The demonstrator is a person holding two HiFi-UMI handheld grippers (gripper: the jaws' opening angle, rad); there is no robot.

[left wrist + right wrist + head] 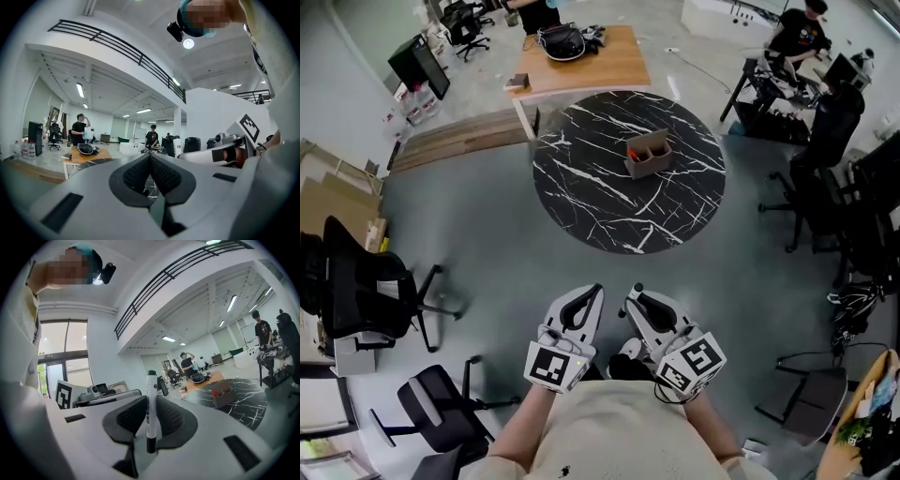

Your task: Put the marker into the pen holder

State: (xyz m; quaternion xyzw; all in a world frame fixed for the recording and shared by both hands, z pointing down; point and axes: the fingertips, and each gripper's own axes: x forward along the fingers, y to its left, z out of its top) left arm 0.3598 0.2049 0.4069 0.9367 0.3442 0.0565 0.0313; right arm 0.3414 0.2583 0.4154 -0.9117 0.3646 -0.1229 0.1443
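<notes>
A cardboard pen holder point(647, 153) with something red inside stands near the middle of the round black marble table point(581, 178), well ahead of me. Both grippers are held close to my chest, far from the table. My right gripper point(151, 401) is shut on a white marker point(151, 420) with black ends, which stands upright between the pads. Beyond it, the right gripper view shows the pen holder point(221, 396) on the table point(246, 406). My left gripper point(150, 158) is shut with nothing in it. In the head view the left gripper point(592, 294) and right gripper point(637, 294) sit side by side; the marker is hidden there.
A wooden table point(586, 58) with a dark bag stands behind the marble one. Black office chairs point(366, 291) stand at my left, another chair point(441, 403) is near my left elbow, and more chairs point(825, 150) and desks with a person are at the right.
</notes>
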